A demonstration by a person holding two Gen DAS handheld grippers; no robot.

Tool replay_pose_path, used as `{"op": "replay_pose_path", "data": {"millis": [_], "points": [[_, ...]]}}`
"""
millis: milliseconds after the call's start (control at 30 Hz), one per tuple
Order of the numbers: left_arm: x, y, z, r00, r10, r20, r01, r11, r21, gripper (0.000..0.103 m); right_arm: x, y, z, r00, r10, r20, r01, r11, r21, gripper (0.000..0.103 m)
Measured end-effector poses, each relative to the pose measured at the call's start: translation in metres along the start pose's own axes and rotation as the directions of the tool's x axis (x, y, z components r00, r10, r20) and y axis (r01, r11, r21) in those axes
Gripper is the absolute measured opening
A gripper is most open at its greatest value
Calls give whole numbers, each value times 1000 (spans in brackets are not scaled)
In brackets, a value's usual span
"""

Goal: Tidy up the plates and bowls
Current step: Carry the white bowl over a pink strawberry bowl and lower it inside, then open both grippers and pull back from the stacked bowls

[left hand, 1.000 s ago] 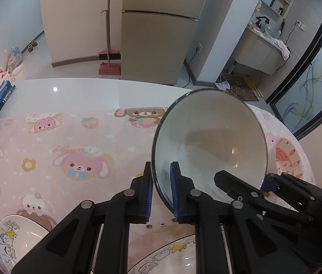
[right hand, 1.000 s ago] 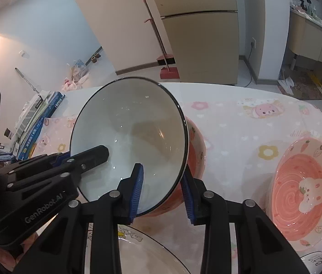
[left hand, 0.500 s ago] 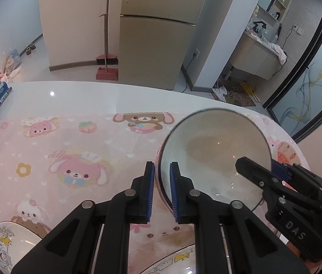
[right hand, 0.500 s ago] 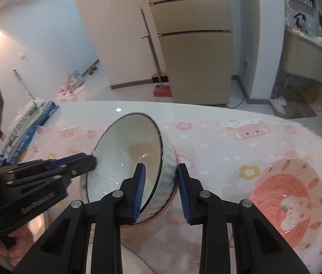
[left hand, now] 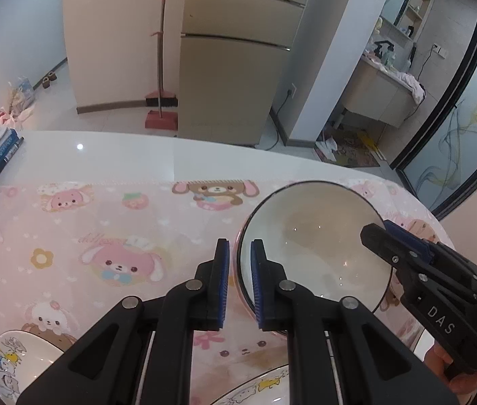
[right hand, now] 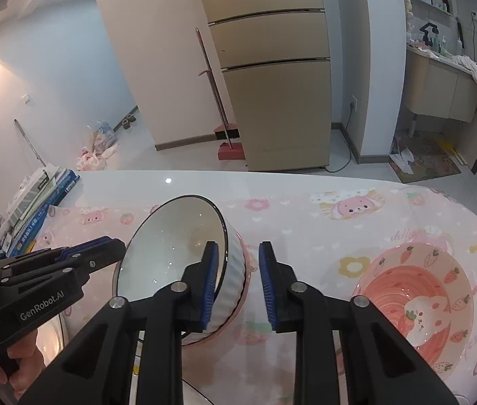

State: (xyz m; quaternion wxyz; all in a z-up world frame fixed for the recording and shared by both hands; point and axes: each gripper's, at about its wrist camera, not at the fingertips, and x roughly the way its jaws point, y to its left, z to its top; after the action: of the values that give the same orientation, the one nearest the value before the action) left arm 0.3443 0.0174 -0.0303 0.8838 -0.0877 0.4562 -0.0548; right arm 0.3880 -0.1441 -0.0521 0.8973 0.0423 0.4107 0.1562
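White bowl [right hand: 171, 253] tilted, rim between left gripper [left hand: 239, 283] jaws.

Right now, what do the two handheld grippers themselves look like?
Both the left tongs and right tongs are matte black scissor-like linkages with silver pivot bolts and blue ribbed pads. White lettering reads GenRobot.AI on the left body, DAS on the right. No sleeves show. The right jaws have just been closing, with the white bowl wall between them.

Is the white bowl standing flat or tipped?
Tipped. The white bowl leans on its side, its mouth facing sideways, inside looks empty.
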Motion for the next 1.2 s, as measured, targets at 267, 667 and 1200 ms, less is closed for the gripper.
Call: {"op": "replay_pose_path", "data": {"millis": [267, 667, 1200], "points": [[-1, 9, 3, 1000, 7, 6, -7, 999, -32, 35, -2, -4, 1, 999, 36, 17, -36, 999, 37, 13], [0, 8, 3, 1000, 5, 8, -5, 1000, -20, 36, 0, -22, 2, 994, 108, -3, -107, 986, 131, 6], [-78, -35, 5, 976, -54, 213, 35, 995, 91, 26, -124, -25, 20, 975, 55, 217, -78, 992, 99, 20]]}}
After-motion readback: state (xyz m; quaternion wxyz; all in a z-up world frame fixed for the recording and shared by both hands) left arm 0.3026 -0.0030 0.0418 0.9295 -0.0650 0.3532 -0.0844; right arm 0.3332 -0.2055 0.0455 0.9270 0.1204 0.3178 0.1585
